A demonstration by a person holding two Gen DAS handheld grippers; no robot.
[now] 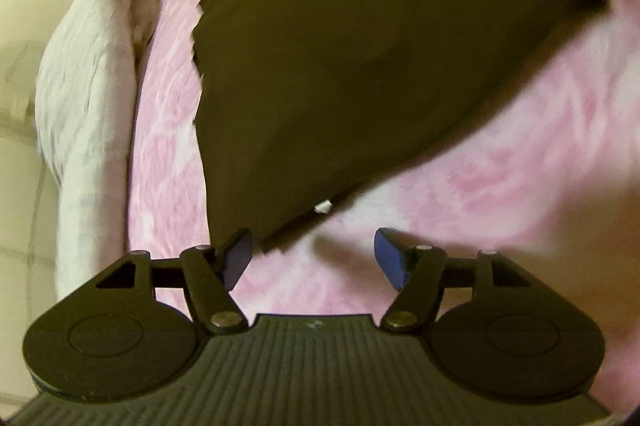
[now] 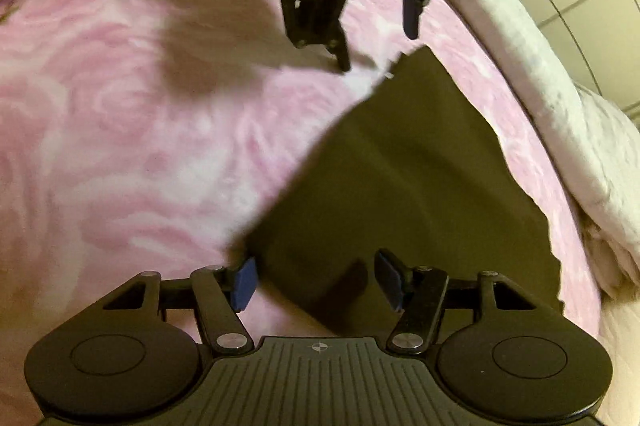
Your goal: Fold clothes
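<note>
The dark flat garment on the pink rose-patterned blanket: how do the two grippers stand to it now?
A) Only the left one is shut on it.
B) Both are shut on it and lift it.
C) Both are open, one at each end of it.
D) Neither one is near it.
C: the left gripper and the right gripper both show blue pads spread apart, at opposite ends of the dark flat garment lying on the pink rose-patterned blanket.

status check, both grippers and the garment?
Left gripper jaws open, empty, at the near corner of the dark garment. Right gripper jaws open over the opposite corner. Garment flat on the pink blanket. Nothing in the way.
</note>
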